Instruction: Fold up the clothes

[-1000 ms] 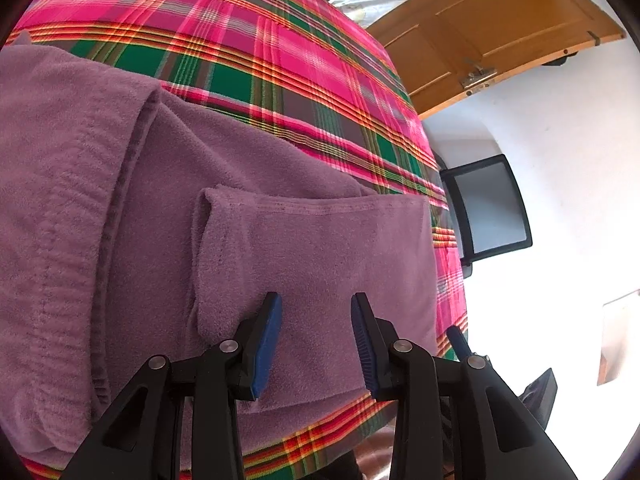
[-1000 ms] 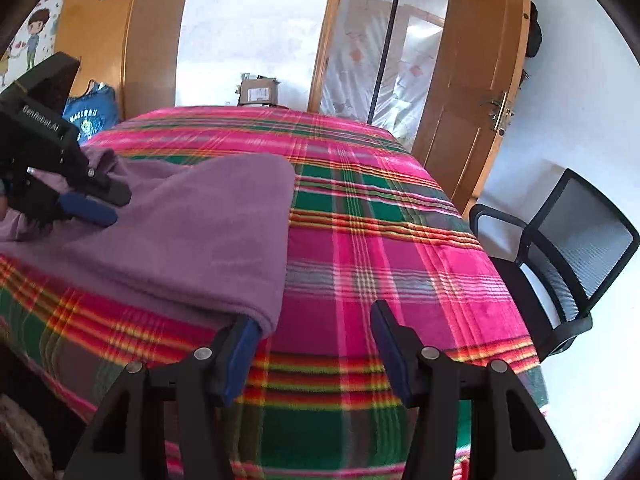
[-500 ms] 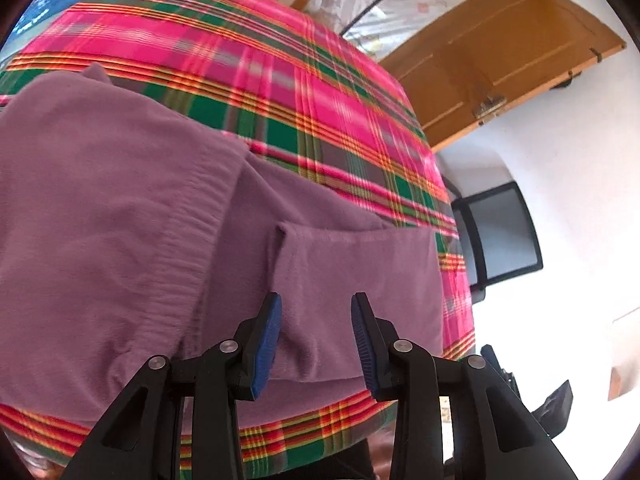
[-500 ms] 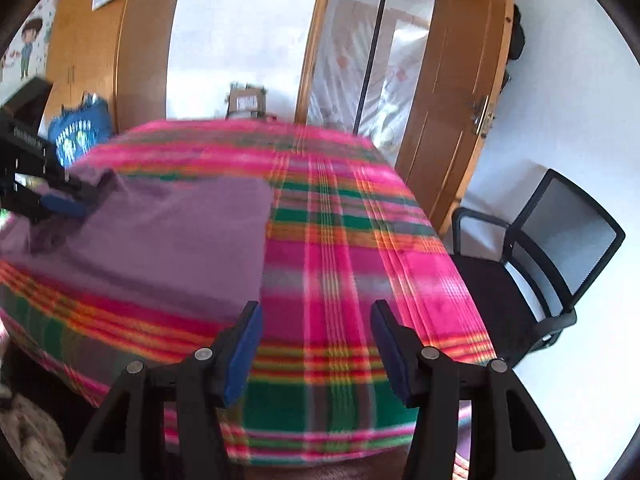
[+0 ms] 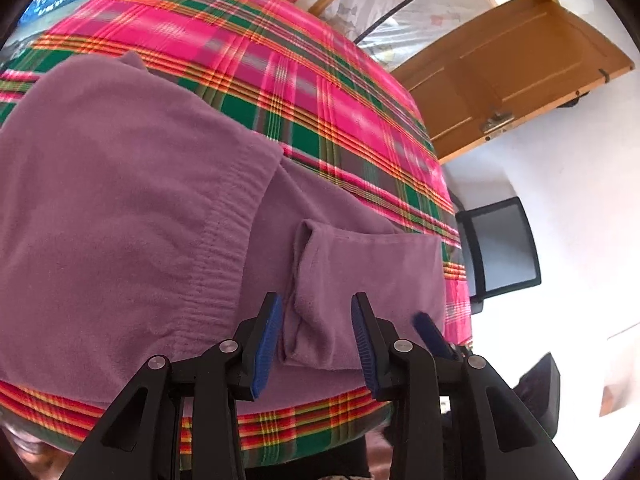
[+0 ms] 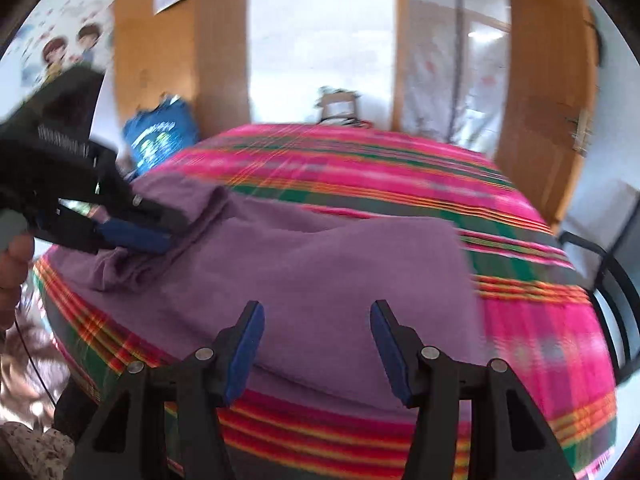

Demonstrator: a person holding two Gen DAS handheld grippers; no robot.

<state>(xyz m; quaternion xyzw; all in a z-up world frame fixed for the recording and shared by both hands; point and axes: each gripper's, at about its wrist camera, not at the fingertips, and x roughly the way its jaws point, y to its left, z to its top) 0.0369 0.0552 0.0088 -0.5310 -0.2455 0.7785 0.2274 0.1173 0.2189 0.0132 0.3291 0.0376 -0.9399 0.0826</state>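
Observation:
A purple garment [image 5: 132, 216] lies partly folded on the pink and green plaid tablecloth [image 5: 304, 64]. My left gripper [image 5: 316, 336] is open over the cloth's near edge, and a small folded flap [image 5: 360, 276] lies between its fingers, not pinched. A blue fingertip of the right gripper [image 5: 430, 330] shows just to its right. In the blurred right wrist view the right gripper [image 6: 316, 344] stands open above the garment [image 6: 328, 268]. The left gripper [image 6: 132, 236] sits at the bunched left end, held by a hand [image 6: 12, 260].
A black office chair [image 6: 612, 280] stands at the table's right side, also seen as the chair back [image 5: 500, 252]. A wooden door [image 5: 520, 60] is behind it. A blue bag [image 6: 160, 140] and a cardboard box [image 6: 340, 106] sit beyond the far edge.
The right gripper has swung left, from over bare tablecloth to over the garment, and its view is now blurred. The left gripper has drawn back slightly, showing more of the garment.

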